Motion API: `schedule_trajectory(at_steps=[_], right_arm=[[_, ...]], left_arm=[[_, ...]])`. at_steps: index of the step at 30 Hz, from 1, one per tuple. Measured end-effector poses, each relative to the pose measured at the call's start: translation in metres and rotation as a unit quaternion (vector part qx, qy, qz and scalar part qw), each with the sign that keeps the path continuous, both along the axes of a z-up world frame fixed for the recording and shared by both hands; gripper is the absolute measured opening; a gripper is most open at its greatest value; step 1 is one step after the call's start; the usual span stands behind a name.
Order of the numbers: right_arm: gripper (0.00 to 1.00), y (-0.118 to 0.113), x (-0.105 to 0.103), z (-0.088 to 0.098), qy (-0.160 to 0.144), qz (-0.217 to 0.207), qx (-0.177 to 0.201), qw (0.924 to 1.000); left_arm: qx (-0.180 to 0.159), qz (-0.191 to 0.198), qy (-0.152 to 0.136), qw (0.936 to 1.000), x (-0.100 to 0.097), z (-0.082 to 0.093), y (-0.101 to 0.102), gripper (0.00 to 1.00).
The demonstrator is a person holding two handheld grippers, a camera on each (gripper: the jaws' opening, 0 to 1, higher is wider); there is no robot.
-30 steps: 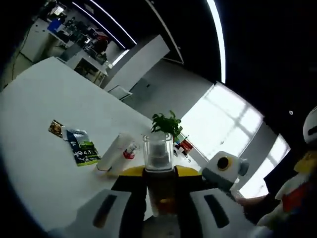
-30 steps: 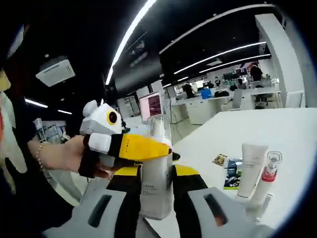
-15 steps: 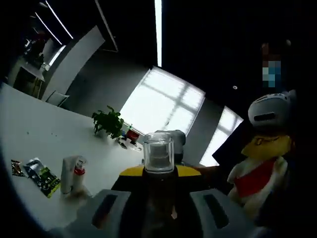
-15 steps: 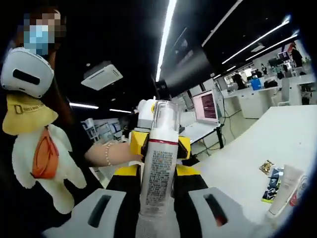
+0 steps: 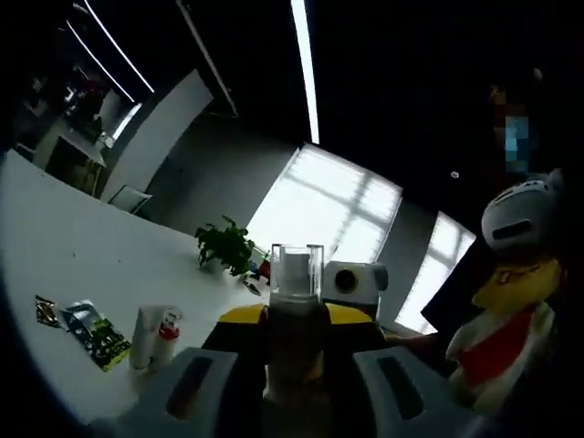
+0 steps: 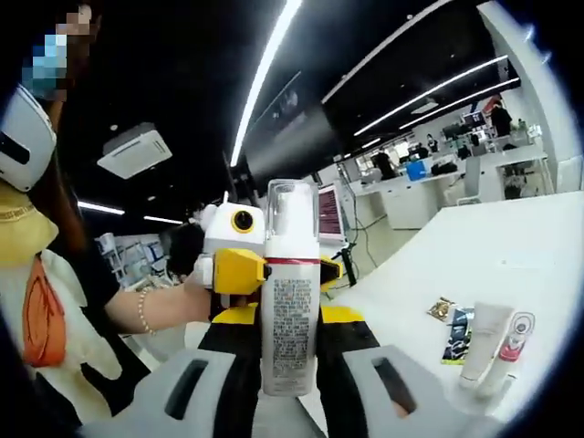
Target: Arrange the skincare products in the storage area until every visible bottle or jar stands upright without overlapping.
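Observation:
A white pump bottle [image 6: 290, 310] with a clear cap and a red band is held upright in the air, above the table. My right gripper [image 6: 290, 321] is shut on its lower body. My left gripper [image 6: 288, 272], held by a hand, faces the camera from behind, its yellow jaws closed on either side of the bottle's neck. In the left gripper view the same bottle [image 5: 297, 283] looks dark against the windows, with my left gripper [image 5: 294, 321] shut on it and my right gripper [image 5: 352, 281] just beyond. A white tube [image 6: 484, 342] and a red-capped bottle [image 6: 514, 336] stand on the white table [image 6: 511, 255].
Two sachets [image 6: 454, 324] lie on the table beside the tube, also seen as sachets [image 5: 96, 330] next to the tube [image 5: 144, 336]. A potted plant [image 5: 226, 245] stands at the table's far end. A plush toy [image 5: 506, 310] hangs on the person's front.
Both views have swung with the hands. The bottle stays in both grippers. The left gripper has turned from crossing the bottle at the side to facing the right gripper's camera straight on.

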State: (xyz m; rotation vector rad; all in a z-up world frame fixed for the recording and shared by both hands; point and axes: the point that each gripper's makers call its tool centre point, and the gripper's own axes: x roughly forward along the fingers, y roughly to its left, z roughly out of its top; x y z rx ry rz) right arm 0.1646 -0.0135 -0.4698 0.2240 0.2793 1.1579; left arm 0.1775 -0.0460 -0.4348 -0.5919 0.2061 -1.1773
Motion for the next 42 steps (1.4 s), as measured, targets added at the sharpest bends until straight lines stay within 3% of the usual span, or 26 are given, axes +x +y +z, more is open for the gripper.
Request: schedule_trajectory(at_steps=[3, 6, 9, 10, 11, 12, 14, 17, 22, 25, 26, 27, 28, 29, 31, 32, 34, 37, 42], right_arm=[[0.21, -0.005, 0.017, -0.011, -0.012, -0.043, -0.046, 0.9979], [0.21, -0.006, 0.028, -0.024, -0.045, -0.084, -0.118, 0.9885], [0.22, -0.003, 0.035, -0.029, -0.093, -0.121, -0.161, 0.9751], [0.22, -0.003, 0.038, -0.030, -0.130, -0.139, -0.181, 0.9649], [0.22, -0.002, 0.038, -0.032, -0.155, -0.146, -0.197, 0.9570], [0.22, -0.001, 0.039, -0.033, -0.181, -0.152, -0.213, 0.9481], [0.23, -0.001, 0.036, -0.043, -0.186, -0.158, -0.237, 0.9403], [0.23, -0.002, 0.031, -0.042, -0.185, -0.163, -0.222, 0.9434], [0.23, -0.002, 0.030, -0.039, -0.203, -0.157, -0.229, 0.9389], [0.24, 0.000, 0.024, -0.036, -0.246, -0.114, -0.237, 0.9330], [0.25, 0.000, 0.020, -0.033, -0.251, -0.093, -0.228, 0.9362], [0.25, 0.002, 0.014, -0.033, -0.242, -0.069, -0.213, 0.9441], [0.26, 0.004, 0.007, -0.031, -0.220, -0.040, -0.185, 0.9570], [0.27, 0.002, 0.005, -0.029, -0.221, -0.027, -0.177, 0.9588], [0.28, -0.001, -0.002, -0.021, -0.194, 0.000, -0.144, 0.9704], [0.27, -0.002, -0.003, -0.016, -0.184, 0.008, -0.129, 0.9744], [0.26, -0.005, -0.009, -0.006, -0.152, 0.037, -0.096, 0.9831], [0.25, -0.004, -0.015, 0.004, -0.128, 0.073, -0.063, 0.9871], [0.24, 0.004, -0.033, 0.015, -0.083, 0.156, -0.024, 0.9840]], left_arm=[[0.030, 0.063, 0.013, 0.9975, 0.014, -0.009, 0.000, 0.18], [0.078, 0.132, 0.037, 0.9874, 0.027, -0.025, 0.002, 0.18], [0.079, 0.178, 0.042, 0.9800, 0.033, -0.028, 0.006, 0.17], [0.072, 0.198, 0.060, 0.9756, 0.036, -0.031, 0.010, 0.17], [0.072, 0.209, 0.060, 0.9734, 0.037, -0.032, 0.013, 0.16], [0.081, 0.256, 0.066, 0.9610, 0.041, -0.037, 0.022, 0.16], [0.099, 0.267, 0.079, 0.9555, 0.039, -0.047, 0.024, 0.16], [0.086, 0.272, 0.080, 0.9550, 0.033, -0.046, 0.024, 0.16], [0.066, 0.262, 0.087, 0.9588, 0.034, -0.047, 0.029, 0.16], [0.042, 0.216, 0.085, 0.9717, 0.028, -0.041, 0.026, 0.16], [0.041, 0.196, 0.082, 0.9762, 0.026, -0.040, 0.025, 0.16], [0.044, 0.184, 0.075, 0.9790, 0.025, -0.039, 0.026, 0.16], [0.048, 0.172, 0.060, 0.9821, 0.022, -0.036, 0.024, 0.16], [0.055, 0.151, 0.048, 0.9858, 0.018, -0.033, 0.021, 0.16], [0.070, 0.122, 0.013, 0.9901, 0.010, -0.026, 0.015, 0.16], [0.073, 0.102, -0.017, 0.9919, 0.006, -0.019, 0.013, 0.16], [0.058, 0.069, -0.037, 0.9952, -0.003, -0.008, 0.010, 0.16], [0.032, 0.033, -0.064, 0.9969, -0.015, 0.008, 0.006, 0.16], [0.048, -0.039, -0.140, 0.9882, -0.038, 0.025, -0.001, 0.16]])
